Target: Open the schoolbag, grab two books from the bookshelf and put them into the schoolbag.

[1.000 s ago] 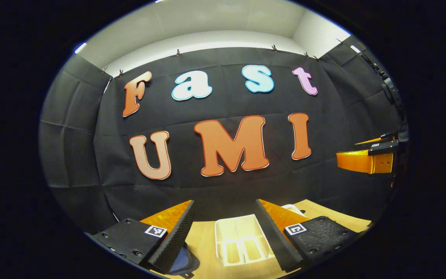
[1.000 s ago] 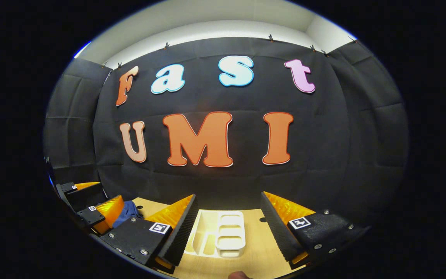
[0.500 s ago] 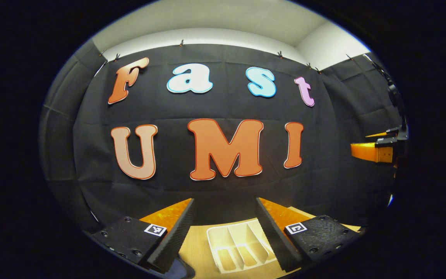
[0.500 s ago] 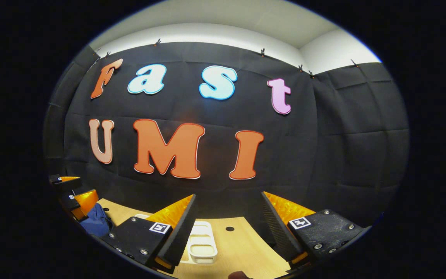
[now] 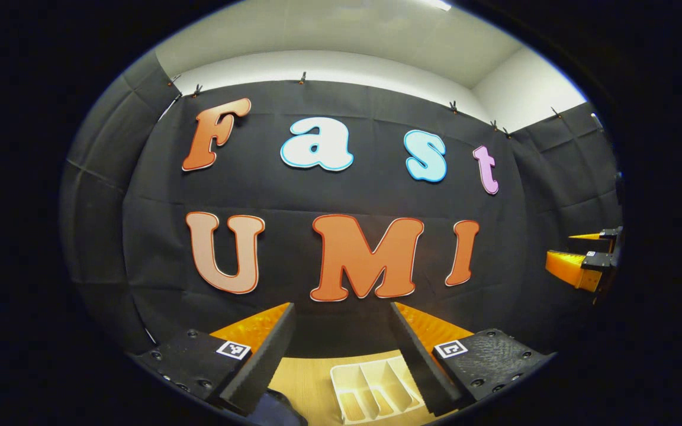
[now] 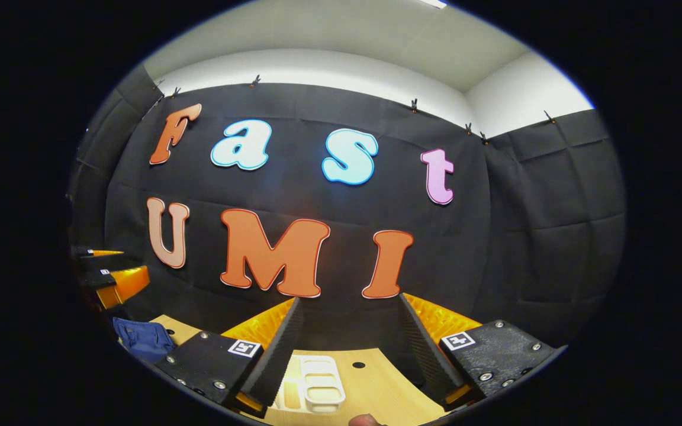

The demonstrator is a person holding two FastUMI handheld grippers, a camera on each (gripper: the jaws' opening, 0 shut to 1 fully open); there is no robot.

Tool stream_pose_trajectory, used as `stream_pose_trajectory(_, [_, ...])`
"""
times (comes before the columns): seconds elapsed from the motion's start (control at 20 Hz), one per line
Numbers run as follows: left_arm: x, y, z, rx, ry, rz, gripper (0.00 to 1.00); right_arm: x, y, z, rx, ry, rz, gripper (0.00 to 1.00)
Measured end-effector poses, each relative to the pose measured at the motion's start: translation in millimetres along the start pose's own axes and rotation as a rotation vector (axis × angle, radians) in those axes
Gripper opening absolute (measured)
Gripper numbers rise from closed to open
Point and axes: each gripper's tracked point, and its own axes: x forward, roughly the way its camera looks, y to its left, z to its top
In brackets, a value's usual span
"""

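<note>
schoolbag [image 6: 142,338] on wooden table [image 6: 376,387] — black-draped booth

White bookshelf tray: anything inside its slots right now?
In the left gripper view the white bookshelf tray on the wooden table shows bare dividers and slot floors, no books. Its right end is covered by the left gripper finger, so that part is unknown.

No readable txt or nos. on anything; tool markers are just patterns.
</note>
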Motion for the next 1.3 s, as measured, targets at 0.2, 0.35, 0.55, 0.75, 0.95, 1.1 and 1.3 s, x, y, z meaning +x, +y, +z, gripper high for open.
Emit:
stream_pose_trajectory(0.2, [-13, -9, -35, -0.026, 0.011, 0.036, 0.97, -4, 14, -25, 0.063, 0.021, 0.022, 0.95])
stream_pose_trajectory(0.35, [-25, -12, -60, -0.01, 0.05, 0.08, 0.96, -2, 30, -55, 0.088, 0.094, 0.106, 0.94])
stream_pose_trajectory(0.55, [-36, -22, -70, -0.051, 0.076, 0.146, 0.97, -5, 25, -66, 0.089, 0.088, 0.176, 0.95])
stream_pose_trajectory(0.75, [-44, -29, -61, -0.023, 0.049, 0.193, 0.97, -4, 28, -76, 0.102, 0.083, 0.207, 1.0])
stream_pose_trajectory(0.95, [-39, -45, -67, -0.006, 0.048, 0.184, 0.96, -4, 32, -91, 0.106, 0.098, 0.235, 0.94])
stream_pose_trajectory(1.1, [-35, -57, -75, 0.009, 0.055, 0.166, 0.96, -3, 30, -98, 0.089, 0.099, 0.232, 0.94])
stream_pose_trajectory(1.3, [-27, -58, -80, 0.028, 0.051, 0.154, 0.96, 1, 26, -101, 0.081, 0.096, 0.218, 0.94])
